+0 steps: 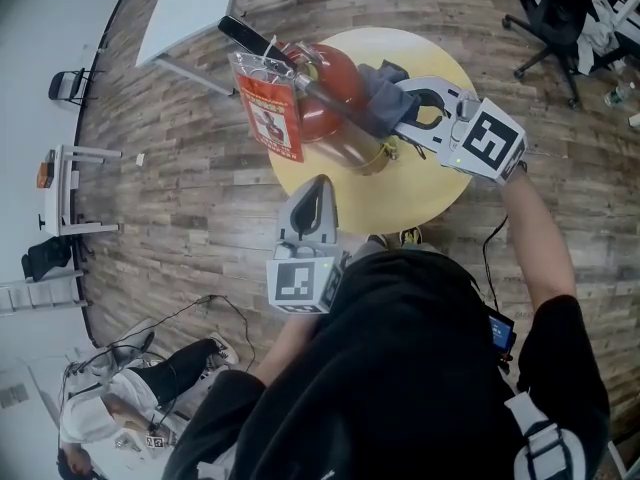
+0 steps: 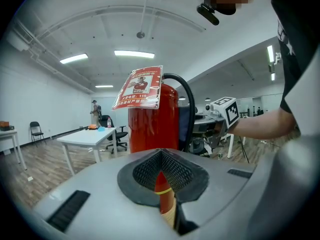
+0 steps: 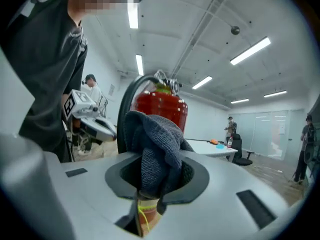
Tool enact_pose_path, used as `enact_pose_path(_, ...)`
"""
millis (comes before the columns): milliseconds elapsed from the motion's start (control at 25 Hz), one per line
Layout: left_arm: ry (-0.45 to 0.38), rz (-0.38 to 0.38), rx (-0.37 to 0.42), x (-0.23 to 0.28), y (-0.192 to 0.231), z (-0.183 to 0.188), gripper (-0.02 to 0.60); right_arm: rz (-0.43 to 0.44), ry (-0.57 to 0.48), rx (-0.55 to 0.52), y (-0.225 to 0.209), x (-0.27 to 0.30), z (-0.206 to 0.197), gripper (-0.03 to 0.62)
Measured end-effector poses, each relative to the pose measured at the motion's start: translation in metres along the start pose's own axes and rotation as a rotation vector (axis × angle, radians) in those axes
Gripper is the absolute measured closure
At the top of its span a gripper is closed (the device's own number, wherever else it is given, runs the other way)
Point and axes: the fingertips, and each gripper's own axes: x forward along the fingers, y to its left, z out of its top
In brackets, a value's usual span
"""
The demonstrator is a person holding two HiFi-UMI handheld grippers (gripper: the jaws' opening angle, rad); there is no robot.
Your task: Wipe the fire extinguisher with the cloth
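Observation:
A red fire extinguisher (image 1: 325, 86) with a black hose and a hanging orange-and-white tag (image 1: 268, 108) stands on a round yellow table (image 1: 435, 193). My right gripper (image 1: 402, 108) is shut on a grey-blue cloth (image 1: 378, 90), which it holds against the extinguisher's right side. In the right gripper view the cloth (image 3: 155, 149) bunches up between the jaws, in front of the red cylinder (image 3: 165, 109). My left gripper (image 1: 316, 190) is shut and empty. It hovers off the table's near edge and points at the extinguisher (image 2: 152, 129), apart from it.
A white table (image 1: 190, 8) stands at the far left, and a black office chair (image 1: 560, 18) at the far right. A person sits on the wood floor at the lower left (image 1: 130, 398), near cables. A folding chair (image 1: 70, 86) stands by the left wall.

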Motion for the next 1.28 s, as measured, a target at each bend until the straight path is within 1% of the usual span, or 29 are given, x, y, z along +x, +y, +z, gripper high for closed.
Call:
enact_pose_path(80,0.001,-0.002,0.000,0.001,-0.002,0.000,0.566,0.013,0.076,-0.028,-0.002,0.004,-0.023,0.503)
enact_pose_path(160,0.004,-0.002,-0.001,0.001,-0.003,-0.002,0.566,0.022,0.141,-0.021,-0.007,0.010,-0.046,0.503)
enact_pose_path(240,0.011,-0.002,-0.003,0.001,-0.004,-0.004,0.566,0.040,0.243,-0.039,-0.012,0.018,-0.076,0.503)
enact_pose_path(360,0.017,0.006,-0.008,0.001,-0.004,-0.005,0.566,0.104,0.369,-0.065,-0.011,0.030,-0.117,0.503)
enact_pose_path(480,0.029,0.024,-0.017,-0.002,-0.002,-0.009,0.566,0.181,0.460,-0.044,-0.001,0.036,-0.153,0.503)
enact_pose_path(600,0.044,0.044,-0.026,-0.004,0.003,-0.014,0.566,0.239,0.513,0.025,0.008,0.038,-0.182,0.505)
enact_pose_path(640,0.046,0.050,-0.029,-0.005,0.004,-0.015,0.566,0.265,0.558,0.016,0.012,0.037,-0.194,0.505)
enact_pose_path(720,0.048,0.062,-0.034,-0.007,0.007,-0.015,0.566,0.328,0.670,-0.105,0.027,0.036,-0.223,0.505)
enact_pose_path(760,0.047,0.070,-0.035,-0.008,0.008,-0.015,0.566,0.344,0.701,-0.164,0.033,0.037,-0.233,0.505)
enact_pose_path(800,0.045,0.078,-0.036,-0.009,0.010,-0.014,0.566,0.343,0.706,-0.192,0.036,0.039,-0.238,0.505)
enact_pose_path(880,0.042,0.093,-0.036,-0.011,0.016,-0.013,0.565,0.313,0.664,-0.184,0.033,0.040,-0.234,0.505)
enact_pose_path(960,0.042,0.102,-0.036,-0.011,0.021,-0.014,0.565,0.261,0.592,-0.187,0.019,0.041,-0.214,0.505)
enact_pose_path(1080,0.040,0.098,-0.039,-0.009,0.021,-0.014,0.566,0.168,0.451,-0.234,-0.008,0.040,-0.154,0.505)
enact_pose_path(1160,0.039,0.084,-0.037,-0.004,0.018,-0.014,0.566,0.105,0.363,-0.313,-0.024,0.038,-0.104,0.505)
enact_pose_path(1280,0.033,0.061,-0.039,0.003,0.012,-0.012,0.565,-0.011,0.294,-0.531,-0.038,0.033,-0.037,0.505)
